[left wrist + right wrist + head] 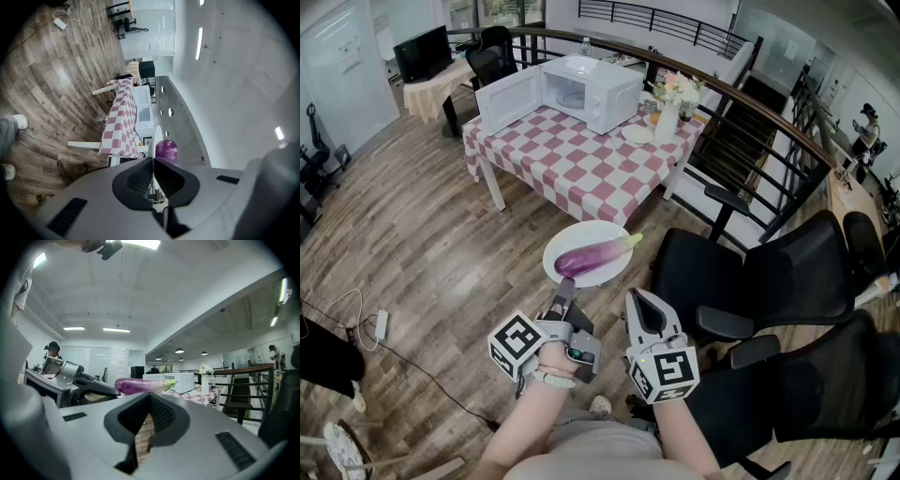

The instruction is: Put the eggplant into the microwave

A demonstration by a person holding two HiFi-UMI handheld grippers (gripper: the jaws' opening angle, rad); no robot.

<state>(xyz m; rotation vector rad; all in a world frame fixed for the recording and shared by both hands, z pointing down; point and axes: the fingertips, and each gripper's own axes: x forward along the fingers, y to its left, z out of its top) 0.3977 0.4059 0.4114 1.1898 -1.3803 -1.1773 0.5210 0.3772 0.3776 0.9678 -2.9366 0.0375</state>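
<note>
A purple eggplant point(592, 255) with a green stem lies on a white plate point(586, 232) held in the air above the wooden floor. My left gripper point(565, 289) is shut on the plate's near rim; in the left gripper view the plate point(157, 137) stands edge-on between the jaws with the eggplant point(166, 149) beyond. My right gripper point(639, 302) hovers beside the plate, shut and holding nothing. From the right gripper point(150, 395) the eggplant point(140, 385) shows just ahead. The white microwave point(591, 92) stands on the checked table point(581, 173) farther off, its door point(508, 99) swung open.
Black office chairs point(750, 281) stand close on the right. A vase of flowers point(667, 114) and a small plate point(637, 134) sit on the table next to the microwave. A curved railing point(741, 98) with stairs runs behind. A cable and a power strip point(381, 324) lie on the floor at left.
</note>
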